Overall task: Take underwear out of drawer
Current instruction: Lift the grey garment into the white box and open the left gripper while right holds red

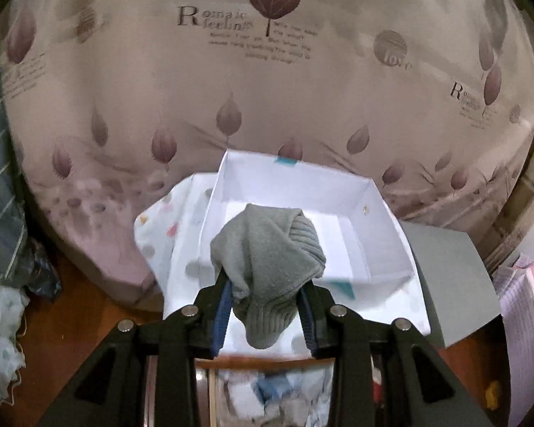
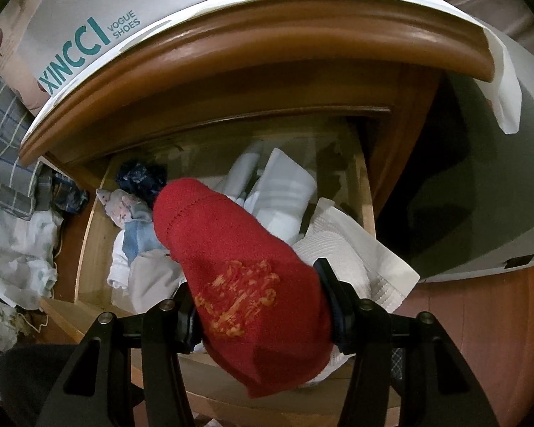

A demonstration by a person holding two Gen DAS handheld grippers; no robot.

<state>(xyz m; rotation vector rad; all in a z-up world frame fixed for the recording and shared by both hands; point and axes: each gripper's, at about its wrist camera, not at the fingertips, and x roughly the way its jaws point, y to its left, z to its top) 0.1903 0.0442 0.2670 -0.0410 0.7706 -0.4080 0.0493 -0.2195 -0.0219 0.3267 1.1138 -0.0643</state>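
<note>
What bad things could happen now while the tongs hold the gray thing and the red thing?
1. The gray sock bulges well past the left tongs, pinched only low down, so it might slip before reaching the white box.
2. The red sock fills the right tongs and hides part of the drawer, so another grab there could snag the wrong clothes.

On the pale pink satin bedspread printed with plum-coloured leaves [image 1: 203,82] ahead of my left side, I read "Romantic feeling" in dark serif letters, repeated at the right edge only partly legible, with smaller lines beneath too blurred to make out. A grey round badge reads "love". From my right side, the grey cardboard shoebox [image 2: 99,25] says "XINCCI VOGUE SHOES" in teal.
</note>
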